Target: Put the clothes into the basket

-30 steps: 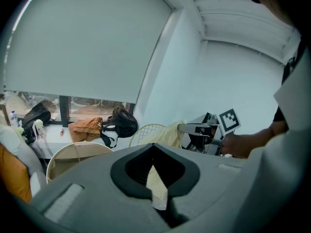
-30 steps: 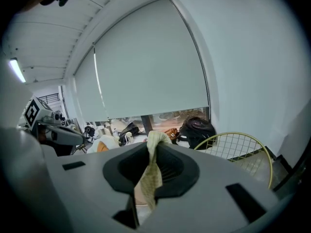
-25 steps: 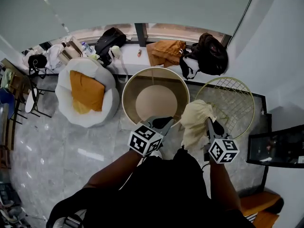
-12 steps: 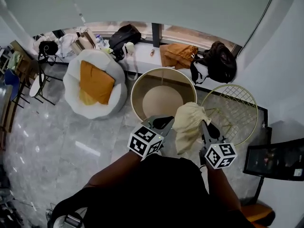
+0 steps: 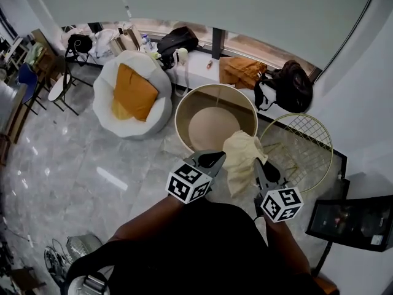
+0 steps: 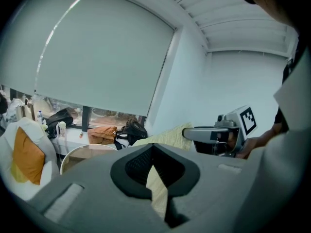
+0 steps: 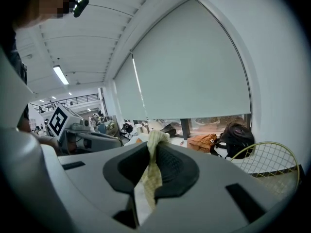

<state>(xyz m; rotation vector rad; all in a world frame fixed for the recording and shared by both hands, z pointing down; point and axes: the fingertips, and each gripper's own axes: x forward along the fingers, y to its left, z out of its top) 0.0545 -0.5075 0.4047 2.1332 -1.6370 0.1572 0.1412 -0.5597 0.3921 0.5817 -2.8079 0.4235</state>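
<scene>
Pale yellow crumpled cloth (image 5: pixel 241 158) at frame centre, pinched in right hand-held gripper (image 5: pixel 256 165), overlapping lower right rim of round beige basket (image 5: pixel 216 86), left hand-held gripper (image 5: pixel 215 158) clenched just left of cloth, yellow wire basket (image 5: pixel 307 128) at right

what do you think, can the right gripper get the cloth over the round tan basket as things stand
Probably yes. The right gripper, shut on the pale yellow cloth, is right by the near rim of the round tan basket. The basket's top is open, and the left gripper sits off to the side.
</scene>
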